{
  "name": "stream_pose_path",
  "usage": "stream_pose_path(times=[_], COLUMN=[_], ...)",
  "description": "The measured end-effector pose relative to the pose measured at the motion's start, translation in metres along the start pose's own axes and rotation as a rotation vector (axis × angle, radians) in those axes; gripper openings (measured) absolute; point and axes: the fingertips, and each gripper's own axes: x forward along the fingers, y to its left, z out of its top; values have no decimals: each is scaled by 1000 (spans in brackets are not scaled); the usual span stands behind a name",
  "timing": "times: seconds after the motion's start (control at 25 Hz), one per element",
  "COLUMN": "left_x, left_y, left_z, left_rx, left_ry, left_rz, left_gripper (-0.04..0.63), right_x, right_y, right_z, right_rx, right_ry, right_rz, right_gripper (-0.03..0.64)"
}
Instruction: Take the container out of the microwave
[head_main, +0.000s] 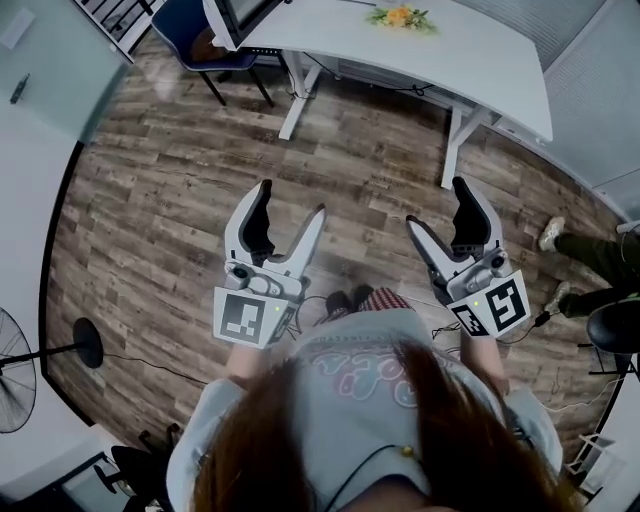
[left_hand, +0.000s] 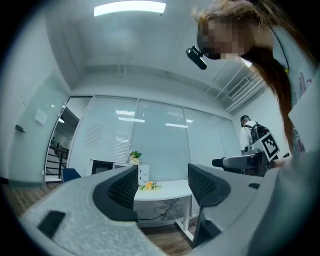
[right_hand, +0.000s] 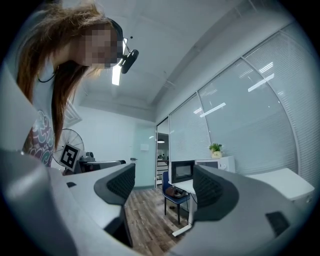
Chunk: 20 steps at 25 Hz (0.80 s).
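While both were held out level over the wood-plank floor (head_main: 150, 200), the left tongs (head_main: 292, 200) and the right tongs (head_main: 436, 202) stood with their jaws spread wide and gripped nothing. Each pair was a smooth pale-grey shell, curved like a claw and lined with black ribbed pads. Only floor and distant furniture showed in the gap between them. A cube with black-and-white square markers sat at the base of each, the left cube (head_main: 248, 317) and the right cube (head_main: 495, 305), close to the person's chest.

The microwave (right_hand: 182, 171) stood well apart from both tongs, at the far end of a white table (head_main: 480, 70) with a smooth top and slim white legs. It was a boxy white case with a dark, glossy window. Its door looked shut, though at that distance this was hard to be sure of. The container could not be made out in any view — if it sat behind that dark glass, the glass hid it.

A small potted plant (right_hand: 215, 148) rested on top of the microwave, and a sprig of yellow flowers (head_main: 400, 16) lay on the tabletop beside it. A blue chair (right_hand: 175, 192) stood on thin dark legs before the microwave's end of the table. A round wire-caged fan (head_main: 15, 380) stood on the floor at the person's left.
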Motion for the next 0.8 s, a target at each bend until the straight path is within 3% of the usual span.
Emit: stream_pose_path(times=[0.28,0.8], left_x=[-12,31], left_y=[9,28], left_z=[-18,-13], left_rx=[33,58], left_ry=[84,30], left_rz=[4,14], left_gripper=[281,281], right_x=[8,41], right_y=[18,-20], right_z=[-10,-12], right_rx=[4,17], right_ry=[17,-16], right_rz=[15,34], right_gripper=[348,347])
